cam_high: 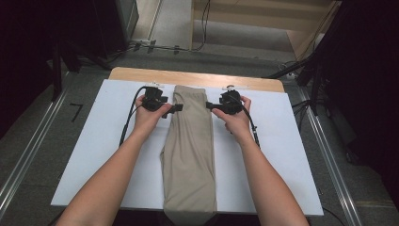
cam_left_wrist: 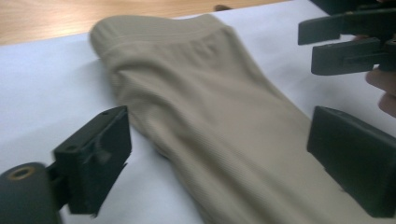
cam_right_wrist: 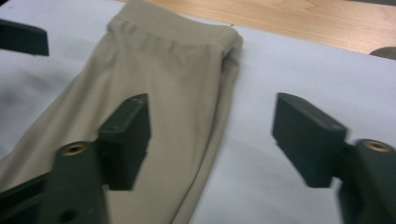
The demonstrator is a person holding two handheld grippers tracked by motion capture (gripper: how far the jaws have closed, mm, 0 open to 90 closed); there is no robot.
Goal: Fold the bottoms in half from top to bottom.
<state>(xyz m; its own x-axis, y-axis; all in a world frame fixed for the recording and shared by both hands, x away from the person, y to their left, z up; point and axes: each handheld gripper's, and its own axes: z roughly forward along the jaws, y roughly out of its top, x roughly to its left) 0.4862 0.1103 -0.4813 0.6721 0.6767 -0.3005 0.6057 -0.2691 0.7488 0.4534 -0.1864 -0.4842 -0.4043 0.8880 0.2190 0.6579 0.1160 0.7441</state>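
Observation:
A beige folded garment [cam_high: 188,150] lies lengthwise on the white board [cam_high: 94,155], with its waistband at the far end and its lower end hanging over the near edge. My left gripper [cam_high: 175,108] sits at the garment's left edge near the waistband. In the left gripper view it [cam_left_wrist: 219,163] is open, one jaw over the board and the other over the cloth [cam_left_wrist: 210,107]. My right gripper [cam_high: 210,105] faces it from the garment's right edge. It [cam_right_wrist: 215,140] is open too, one jaw above the fabric [cam_right_wrist: 173,70] and nothing gripped.
The board rests on a wooden table whose bare strip [cam_high: 141,74] shows at the far side. Bare white board lies on both sides of the garment. Cables [cam_high: 126,125] trail from the grippers. Dark stands and floor cables surround the table.

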